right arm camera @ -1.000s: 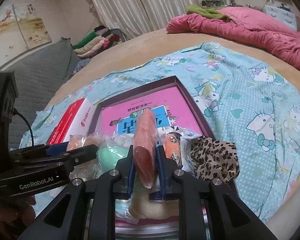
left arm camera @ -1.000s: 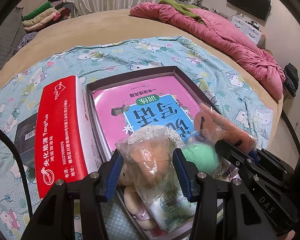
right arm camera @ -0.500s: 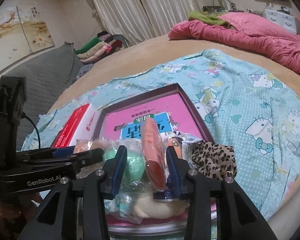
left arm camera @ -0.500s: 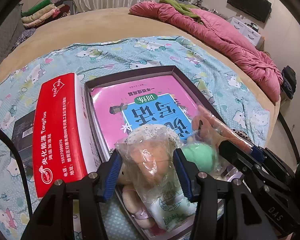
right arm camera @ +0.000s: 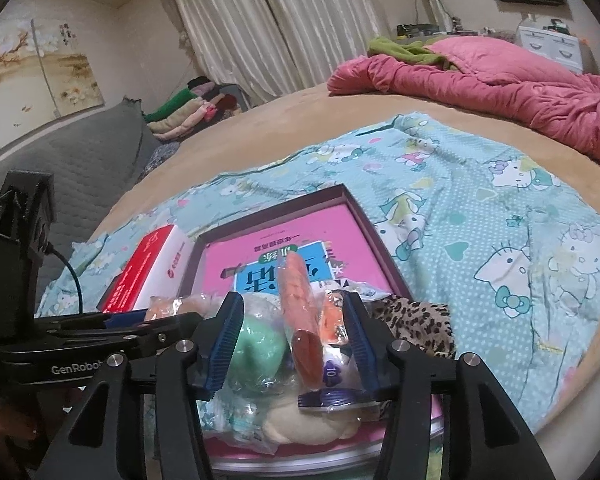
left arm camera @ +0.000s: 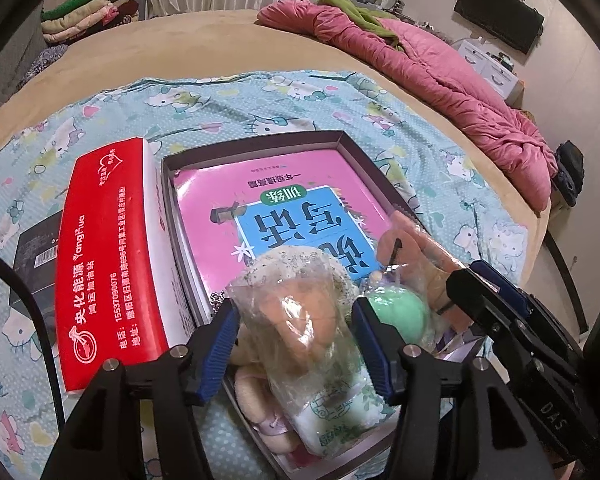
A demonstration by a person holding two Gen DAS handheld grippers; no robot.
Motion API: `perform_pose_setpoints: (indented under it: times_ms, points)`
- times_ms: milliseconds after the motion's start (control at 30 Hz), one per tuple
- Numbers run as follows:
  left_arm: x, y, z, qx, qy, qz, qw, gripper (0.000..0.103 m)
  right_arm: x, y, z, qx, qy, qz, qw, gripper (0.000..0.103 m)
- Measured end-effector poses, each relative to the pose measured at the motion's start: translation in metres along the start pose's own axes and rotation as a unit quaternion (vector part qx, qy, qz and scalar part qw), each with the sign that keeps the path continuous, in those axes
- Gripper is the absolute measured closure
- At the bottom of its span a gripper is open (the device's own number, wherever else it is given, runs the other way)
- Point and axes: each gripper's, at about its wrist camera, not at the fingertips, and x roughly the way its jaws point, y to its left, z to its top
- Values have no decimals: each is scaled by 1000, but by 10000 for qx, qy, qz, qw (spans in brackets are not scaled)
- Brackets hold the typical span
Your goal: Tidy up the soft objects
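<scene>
Bagged plush (left arm camera: 300,320) between left tongs (left arm camera: 296,344); leopard cloth (right arm camera: 416,328) only right view.

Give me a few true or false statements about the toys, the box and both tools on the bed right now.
1. The right tool is clamped shut on the orange toy. False: its jaws stand wide open on either side of it.
2. The red carton lies left of the dark box. True.
3. The box is empty. False: a pink book and bagged toys lie inside.
4. The left tool is open around a bagged plush toy. True.
5. A leopard-print cloth lies by the box. True.
</scene>
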Motion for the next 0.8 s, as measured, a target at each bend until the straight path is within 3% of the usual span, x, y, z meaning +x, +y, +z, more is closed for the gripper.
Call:
perform_pose_setpoints:
  times_ms: [533,800]
  points:
    - [-19,10,1,-169,-187,-41,9997,32,-4,2,0,-108,-105,-163,9998,40]
    - [-40,9,-3,-119,-370,-48,9992,25,-17,8,1,-123,-240,-513,9983,29]
